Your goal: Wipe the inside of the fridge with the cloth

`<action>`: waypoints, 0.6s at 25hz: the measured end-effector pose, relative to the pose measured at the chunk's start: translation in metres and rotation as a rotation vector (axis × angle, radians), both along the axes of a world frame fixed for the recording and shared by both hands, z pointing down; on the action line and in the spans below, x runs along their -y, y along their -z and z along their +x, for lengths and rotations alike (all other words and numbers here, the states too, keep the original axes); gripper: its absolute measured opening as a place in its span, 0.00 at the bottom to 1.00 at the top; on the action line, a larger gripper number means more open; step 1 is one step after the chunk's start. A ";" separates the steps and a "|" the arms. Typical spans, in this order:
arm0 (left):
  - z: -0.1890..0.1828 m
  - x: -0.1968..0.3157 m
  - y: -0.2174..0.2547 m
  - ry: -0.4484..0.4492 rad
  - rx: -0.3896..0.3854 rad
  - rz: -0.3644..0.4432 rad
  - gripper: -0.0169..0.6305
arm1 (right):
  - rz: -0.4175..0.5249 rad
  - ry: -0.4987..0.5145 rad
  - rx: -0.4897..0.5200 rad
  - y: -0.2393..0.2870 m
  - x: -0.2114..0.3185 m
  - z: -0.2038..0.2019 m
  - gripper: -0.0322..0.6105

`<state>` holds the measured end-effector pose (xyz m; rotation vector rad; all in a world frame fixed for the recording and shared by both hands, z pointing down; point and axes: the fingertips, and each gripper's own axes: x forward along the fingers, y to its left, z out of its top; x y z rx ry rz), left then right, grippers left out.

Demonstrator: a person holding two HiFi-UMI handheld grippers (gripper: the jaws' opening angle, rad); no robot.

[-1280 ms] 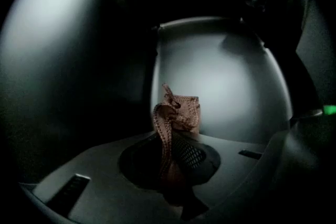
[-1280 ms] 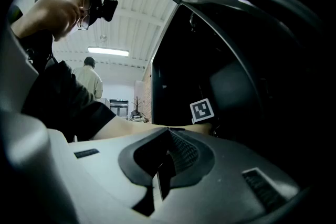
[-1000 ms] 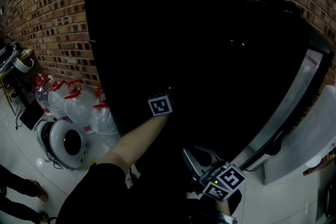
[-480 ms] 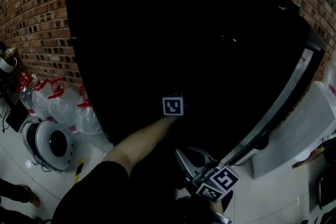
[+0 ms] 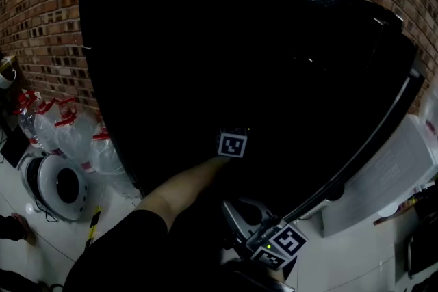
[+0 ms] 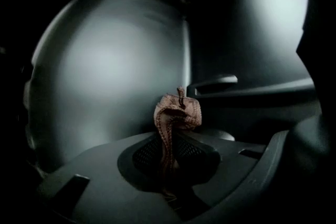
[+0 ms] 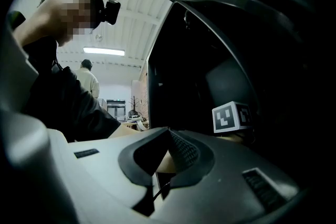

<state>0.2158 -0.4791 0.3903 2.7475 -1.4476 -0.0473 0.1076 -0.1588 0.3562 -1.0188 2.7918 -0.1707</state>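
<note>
The left gripper [image 6: 169,150] is clamped tight on the cloth [image 6: 177,113], which sticks up past the jaw tips as a small crumpled knot, deep inside the fridge [image 5: 205,44] and close to its pale back wall [image 6: 105,68]. The right gripper [image 7: 167,138] hangs low outside, near the open door [image 5: 383,140]; its jaws look drawn together with nothing in them. The main risk, as I judge it, is that so little cloth shows beyond the tips: if the person presses toward the wall at this angle, the hard jaw ends could meet the lining before the fabric does, scraping it and cleaning nothing. The bunched shape also gives only a narrow patch of contact, so strokes could leave streaks and untouched bands. A dragging stroke could tug the cloth sideways out of the pinch, since it seems held by one thin fold, and it would then drop somewhere in the dark interior. The ledge [image 6: 247,93] to the right of the cloth is another hazard: a wide sweep that way could snag the fabric or knock the gripper against it. From the head view the inside is almost black, with only the marker cube [image 5: 233,145] and the forearm [image 5: 181,188] visible, so the person is likely steering largely by feel, which makes each of these slips more likely.
</note>
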 end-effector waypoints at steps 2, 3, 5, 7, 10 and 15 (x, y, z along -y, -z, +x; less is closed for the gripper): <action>-0.002 0.001 -0.001 -0.006 0.030 0.014 0.10 | -0.004 0.006 -0.005 -0.001 0.002 -0.003 0.06; -0.004 0.002 -0.002 -0.004 0.036 0.008 0.10 | -0.006 0.005 -0.006 -0.002 0.004 -0.004 0.06; -0.013 0.006 -0.007 0.011 0.036 -0.024 0.10 | -0.009 0.000 -0.009 -0.002 0.007 -0.006 0.06; -0.024 0.010 -0.011 0.037 0.033 -0.049 0.10 | -0.012 -0.001 -0.010 -0.003 0.009 -0.007 0.06; -0.044 0.013 -0.013 0.069 0.036 -0.055 0.10 | -0.013 0.005 -0.008 -0.003 0.011 -0.013 0.06; -0.071 0.018 -0.012 0.104 0.074 -0.040 0.10 | -0.021 0.029 -0.034 -0.006 0.010 -0.028 0.06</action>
